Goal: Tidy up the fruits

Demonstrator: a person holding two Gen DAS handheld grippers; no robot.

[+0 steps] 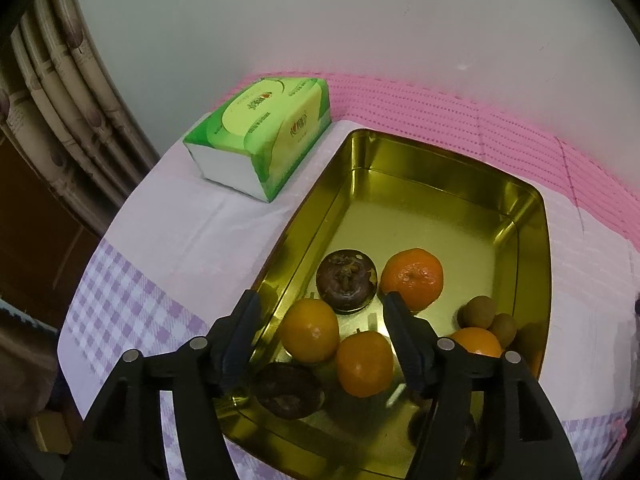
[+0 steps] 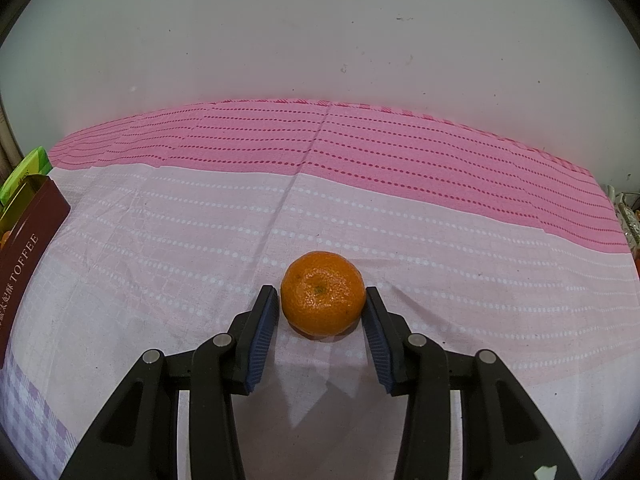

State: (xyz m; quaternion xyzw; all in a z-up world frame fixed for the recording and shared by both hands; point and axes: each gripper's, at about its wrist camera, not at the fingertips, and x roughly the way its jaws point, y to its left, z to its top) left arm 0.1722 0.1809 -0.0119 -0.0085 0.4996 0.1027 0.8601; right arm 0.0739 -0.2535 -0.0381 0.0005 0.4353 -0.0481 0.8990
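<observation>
In the left wrist view a gold metal tin (image 1: 532, 216) holds several oranges (image 1: 412, 278), two dark mangosteens (image 1: 346, 280) and two small brown kiwis (image 1: 476, 311). My left gripper (image 1: 320, 304) is open and empty, held above the tin's near end over the fruit. In the right wrist view a lone orange (image 2: 322, 299) rests on the pink tablecloth. My right gripper (image 2: 321, 300) is open, with one finger on each side of this orange; the right pad (image 2: 374, 320) is at its skin, the left pad stands a little off.
A green tissue pack (image 1: 260, 132) lies left of the tin. The tin's dark red outer wall marked TOFFEE (image 2: 28, 248) shows at the left edge of the right wrist view. A white wall (image 2: 320, 32) backs the table. Curtains (image 1: 60, 92) hang at the left.
</observation>
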